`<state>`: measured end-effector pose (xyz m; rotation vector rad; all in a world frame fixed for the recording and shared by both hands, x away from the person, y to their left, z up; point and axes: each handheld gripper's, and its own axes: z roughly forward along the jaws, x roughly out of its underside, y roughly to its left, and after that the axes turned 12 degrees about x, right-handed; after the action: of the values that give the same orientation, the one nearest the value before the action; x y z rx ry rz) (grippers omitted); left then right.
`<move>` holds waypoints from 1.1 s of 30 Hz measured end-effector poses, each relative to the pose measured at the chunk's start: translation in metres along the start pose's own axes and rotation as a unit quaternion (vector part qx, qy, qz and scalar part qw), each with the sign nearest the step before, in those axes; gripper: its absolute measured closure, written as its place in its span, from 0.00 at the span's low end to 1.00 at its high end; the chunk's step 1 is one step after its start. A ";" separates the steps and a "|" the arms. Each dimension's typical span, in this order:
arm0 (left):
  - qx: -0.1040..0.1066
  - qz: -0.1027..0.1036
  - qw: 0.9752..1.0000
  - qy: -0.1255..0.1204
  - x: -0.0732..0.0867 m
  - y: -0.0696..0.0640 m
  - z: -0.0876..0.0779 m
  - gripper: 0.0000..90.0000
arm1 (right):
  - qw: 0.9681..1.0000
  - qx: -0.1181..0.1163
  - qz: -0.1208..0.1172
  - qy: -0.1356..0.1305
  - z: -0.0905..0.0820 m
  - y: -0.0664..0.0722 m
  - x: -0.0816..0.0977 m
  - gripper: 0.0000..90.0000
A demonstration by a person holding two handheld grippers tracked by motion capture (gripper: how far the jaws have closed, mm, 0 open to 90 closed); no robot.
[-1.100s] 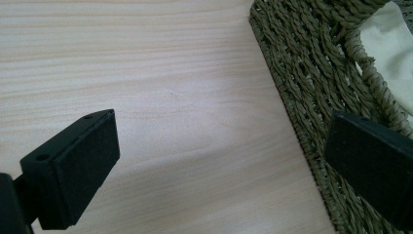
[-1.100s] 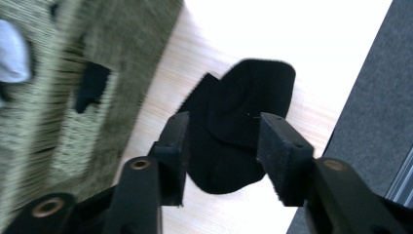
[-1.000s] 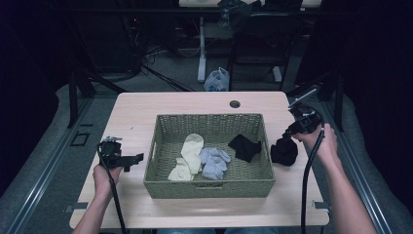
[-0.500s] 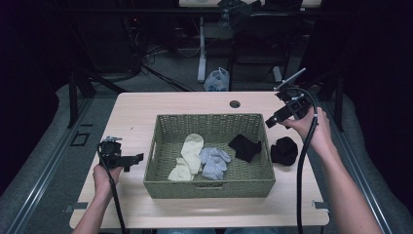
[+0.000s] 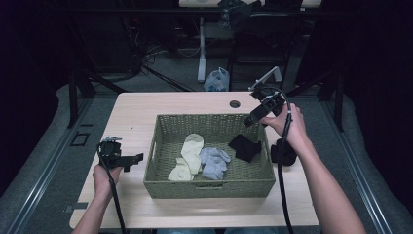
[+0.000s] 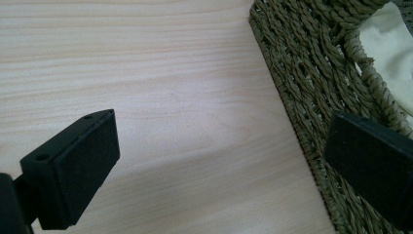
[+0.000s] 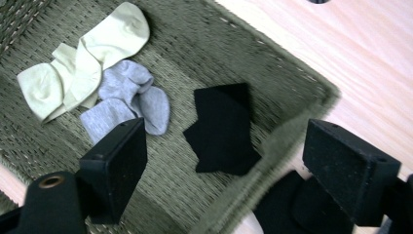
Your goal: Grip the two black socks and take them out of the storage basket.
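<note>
**A:** Socks first: where do yours lie?

**B:** Your black sock (image 5: pixel 245 147) lies flat in the basket (image 5: pixel 209 187), toward its right wall, near the far right corner. A second black sock (image 5: pixel 285 152) sits bunched on the table (image 5: pixel 141 105), just outside that wall, by the table's right edge. The cream socks (image 5: pixel 187 155) and grey socks (image 5: pixel 213 161) lie mid-basket, touching each other.

**A:** And your right gripper (image 5: pixel 253 116)?

**B:** You hold it above the basket's far right corner, tilted down at the black sock inside. Its jaws have just been opening and stand wide, nothing between them; the right gripper view looks past them onto both black socks.

**A:** Your left gripper (image 5: pixel 135 158)?

**B:** It's low over the table near the left edge, pointing at the basket's left wall. Jaws wide apart, holding nothing; one jaw stands just in front of the wicker.
</note>
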<state>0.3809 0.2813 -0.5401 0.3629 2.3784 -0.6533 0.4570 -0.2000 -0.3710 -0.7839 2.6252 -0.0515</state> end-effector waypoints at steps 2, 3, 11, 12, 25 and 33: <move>0.000 0.000 1.000 0.000 0.000 0.000 0.000 0.00 | 1.000 -0.003 -0.001 0.003 0.007 0.004 -0.003 0.17; -0.001 0.000 1.000 0.000 0.000 0.000 0.000 0.00 | 1.000 -0.002 0.000 0.002 0.010 0.006 -0.004 0.17; 0.001 0.000 1.000 -0.001 0.000 0.000 0.000 0.00 | 1.000 -0.006 -0.011 0.023 0.036 0.022 -0.009 0.17; 0.001 0.000 1.000 -0.002 0.000 0.000 -0.001 0.00 | 1.000 -0.006 -0.013 0.025 0.040 0.024 -0.009 0.17; 0.001 -0.001 1.000 -0.001 0.000 0.000 0.000 0.00 | 0.997 -0.011 -0.017 0.075 0.092 0.037 -0.001 0.16; 0.002 0.000 1.000 -0.002 0.000 0.001 0.000 0.00 | 0.995 -0.002 -0.008 0.099 0.124 0.046 0.007 0.23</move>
<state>0.3812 0.2819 -0.5400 0.3629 2.3744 -0.6590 0.4752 -0.1557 -0.4943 -0.8398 2.8054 -0.1355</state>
